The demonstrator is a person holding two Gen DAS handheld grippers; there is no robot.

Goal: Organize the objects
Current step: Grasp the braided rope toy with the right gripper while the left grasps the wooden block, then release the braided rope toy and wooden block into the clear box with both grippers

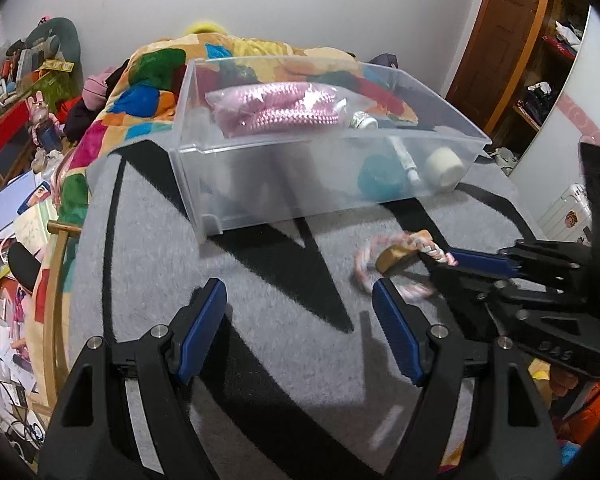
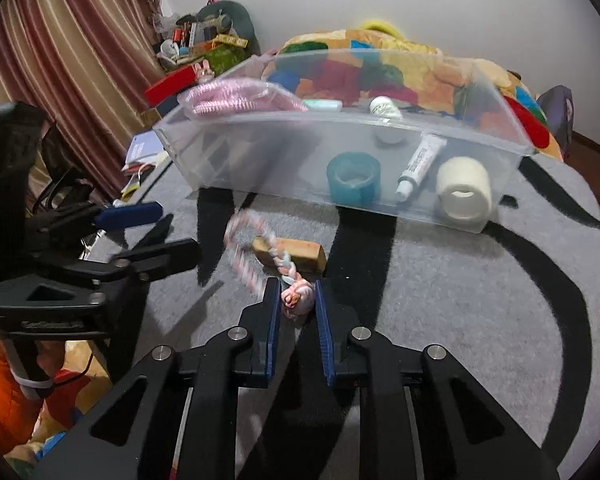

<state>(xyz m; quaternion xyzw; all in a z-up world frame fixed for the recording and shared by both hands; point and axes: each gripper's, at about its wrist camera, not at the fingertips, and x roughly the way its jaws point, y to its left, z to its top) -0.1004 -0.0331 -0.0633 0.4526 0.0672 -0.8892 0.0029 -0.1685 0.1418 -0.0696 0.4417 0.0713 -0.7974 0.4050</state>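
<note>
**Rope toy pinched near the bin**

Right gripper clamped on rope toy's knotted end, just in front of clear bin on grey rug. Left gripper spread wide, holding nothing, beside it.

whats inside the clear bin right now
The clear bin holds a bagged pink rope, teal tape roll, white tape roll and tube. Whatever lies under the bag is hidden.
</note>
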